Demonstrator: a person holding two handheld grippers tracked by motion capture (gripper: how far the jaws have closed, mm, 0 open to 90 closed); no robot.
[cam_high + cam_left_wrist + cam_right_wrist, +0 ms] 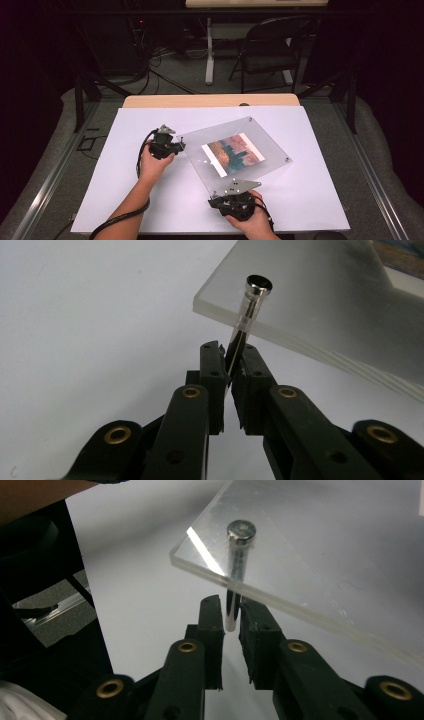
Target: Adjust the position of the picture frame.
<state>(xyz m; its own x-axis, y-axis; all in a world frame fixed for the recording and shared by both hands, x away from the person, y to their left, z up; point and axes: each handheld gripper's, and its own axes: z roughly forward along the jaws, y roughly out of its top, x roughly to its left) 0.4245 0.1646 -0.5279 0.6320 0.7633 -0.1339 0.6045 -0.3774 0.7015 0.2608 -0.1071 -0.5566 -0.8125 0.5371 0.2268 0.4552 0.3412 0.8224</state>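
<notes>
A clear frame (235, 152) lies tilted like a diamond on the white sheet (125, 200) that covers the counter (210, 100). A colourful print (233, 153) with a white border sits in its middle. Small metal posts mark its corners; two show at the far corner (250, 119) and the right corner (287, 159).

The left gripper (178, 145) sits at the frame's left corner, held in the person's left hand (152, 165). In the left gripper view its jaws are narrow and closed on the lower shank of a post (248, 310) that runs through the corner of the clear plate (320, 315); the post's round silver head stands above the plate's top face, and the post leans slightly.

The right gripper (216, 199) is at the near corner, with a grey three-cornered plate on top, held in the right hand (255, 222). In the right gripper view its jaws are narrow and pinch the bottom of a second post (236, 575), which stands nearly upright through that corner of the plate (325, 555), its head above the top face. The corner is lifted off the sheet here.

A folding chair (270, 52) stands on the floor beyond the counter.
</notes>
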